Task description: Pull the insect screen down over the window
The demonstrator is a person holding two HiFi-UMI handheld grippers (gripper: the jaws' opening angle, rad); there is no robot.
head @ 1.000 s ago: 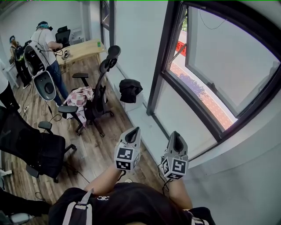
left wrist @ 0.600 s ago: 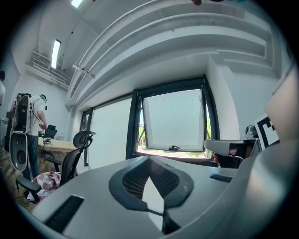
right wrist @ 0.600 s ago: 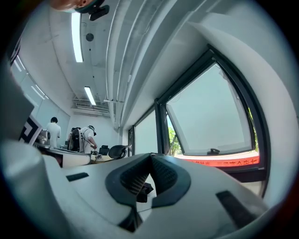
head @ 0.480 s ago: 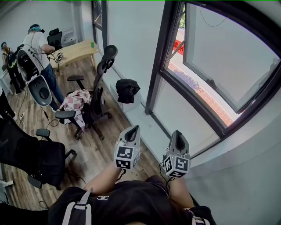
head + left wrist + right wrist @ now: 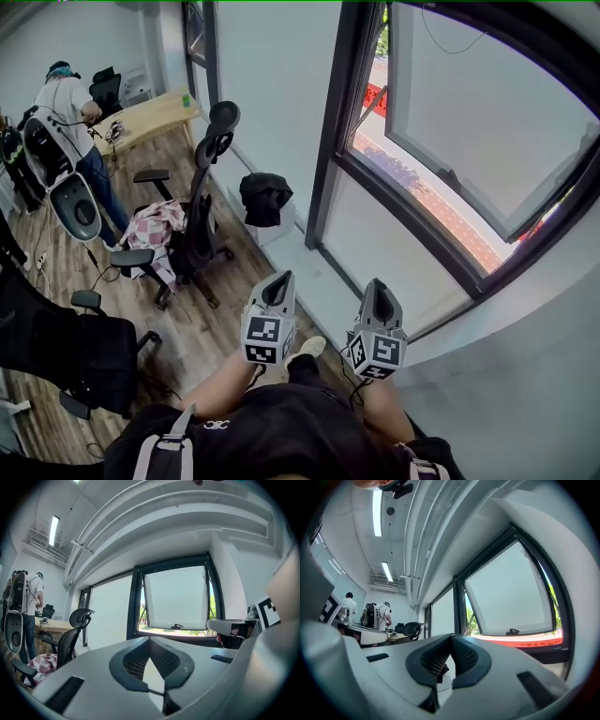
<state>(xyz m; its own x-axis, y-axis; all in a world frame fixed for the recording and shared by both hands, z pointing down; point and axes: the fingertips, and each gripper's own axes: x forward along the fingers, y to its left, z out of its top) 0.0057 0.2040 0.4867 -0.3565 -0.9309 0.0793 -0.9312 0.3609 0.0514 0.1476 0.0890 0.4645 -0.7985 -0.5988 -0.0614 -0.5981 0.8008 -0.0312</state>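
Observation:
The window has a dark frame, and its glass sash is tilted open outward. No insect screen shows across the opening in any view. My left gripper and right gripper are held side by side at waist height, pointing level toward the wall below the window. Both are shut with nothing between the jaws. In the left gripper view the shut left gripper points at the sash and its handle. In the right gripper view the right gripper sits below the sash, left of its handle.
A white low ledge runs under the window, with a black bag on it. An office chair draped with a checked cloth stands to the left, and another black chair nearer. A person stands by a wooden desk.
The room has slid back and left in the head view as I stepped toward the window; a shoe now shows below the grippers. Both grippers stay shut, side by side.

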